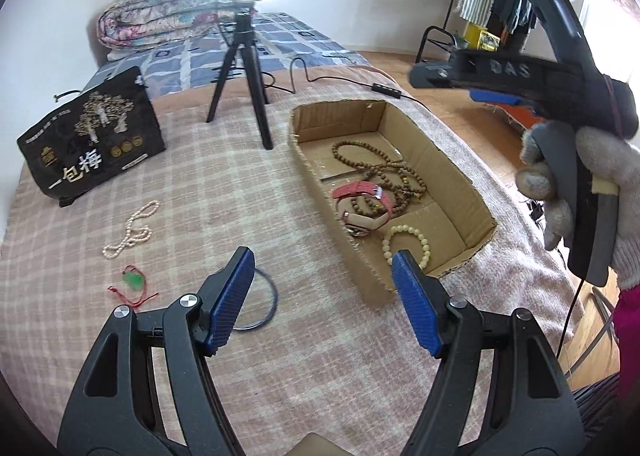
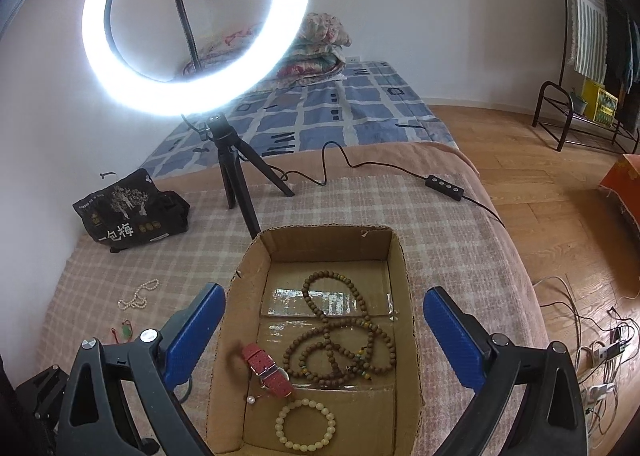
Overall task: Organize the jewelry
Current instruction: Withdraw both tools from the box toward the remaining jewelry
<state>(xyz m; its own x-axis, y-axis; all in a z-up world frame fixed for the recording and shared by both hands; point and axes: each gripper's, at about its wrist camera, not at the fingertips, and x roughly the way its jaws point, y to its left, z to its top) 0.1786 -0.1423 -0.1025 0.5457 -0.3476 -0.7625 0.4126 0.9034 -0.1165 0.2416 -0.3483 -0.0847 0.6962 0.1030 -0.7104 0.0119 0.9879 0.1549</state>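
A cardboard box (image 1: 448,176) (image 2: 404,280) sits on the checked blanket. It holds a brown bead necklace (image 1: 394,172) (image 2: 340,332), a red-strapped watch (image 1: 362,202) (image 2: 268,370) and a cream bead bracelet (image 1: 406,246) (image 2: 306,426). On the blanket to the left lie a pearl necklace (image 1: 130,230) (image 2: 138,296), a green pendant on red cord (image 1: 134,282) (image 2: 126,330) and a dark ring bangle (image 1: 266,300). My left gripper (image 1: 322,296) is open and empty above the bangle. My right gripper (image 2: 320,340) is open and empty above the box; in the left wrist view its body (image 1: 520,72) hovers at the upper right.
A ring light on a black tripod (image 1: 240,76) (image 2: 236,168) stands behind the box, its cable and controller (image 2: 444,184) trailing right. A black printed bag (image 1: 92,136) (image 2: 132,216) lies at the left. Folded bedding lies behind. Wooden floor with cables (image 2: 600,348) lies to the right.
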